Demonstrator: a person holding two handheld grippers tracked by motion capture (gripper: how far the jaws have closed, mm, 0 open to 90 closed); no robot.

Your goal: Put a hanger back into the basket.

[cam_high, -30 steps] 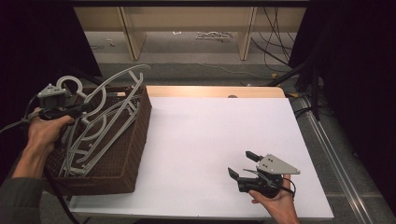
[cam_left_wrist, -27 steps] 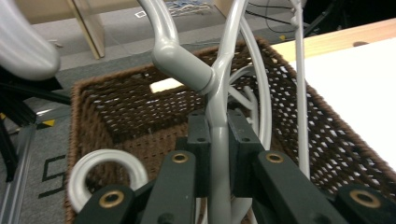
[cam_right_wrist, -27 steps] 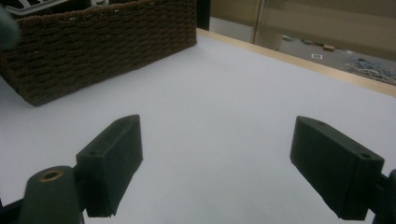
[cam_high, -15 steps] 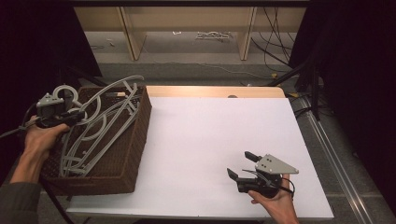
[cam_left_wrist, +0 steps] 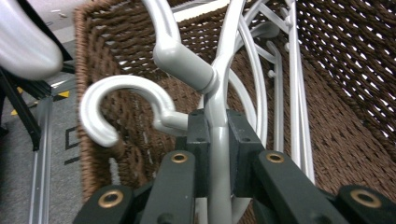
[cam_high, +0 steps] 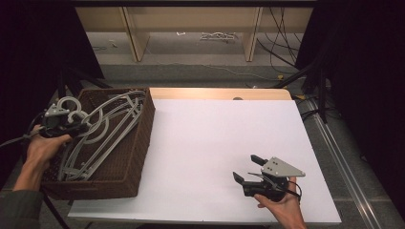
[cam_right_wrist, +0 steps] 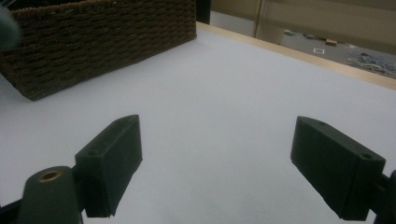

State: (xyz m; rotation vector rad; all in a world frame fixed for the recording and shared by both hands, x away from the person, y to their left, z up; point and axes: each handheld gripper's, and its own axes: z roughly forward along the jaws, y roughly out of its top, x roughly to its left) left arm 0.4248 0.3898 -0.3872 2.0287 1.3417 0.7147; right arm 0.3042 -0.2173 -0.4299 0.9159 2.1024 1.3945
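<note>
Hangers (cam_high: 102,131) in the basket (cam_high: 138,143), one pinched by my left gripper (cam_high: 71,125).

From the left gripper view I see my jaws clamped on the thin neck of a grey hanger (cam_left_wrist: 219,140), just below its hook (cam_left_wrist: 121,105), with more grey hangers lying tangled against the brown woven wall behind. The basket sits at the table's (cam_high: 229,138) left edge. My right gripper (cam_high: 248,171) rests low on the white tabletop near the front right, well apart from the basket, its jaws spread wide with nothing between them.
</note>
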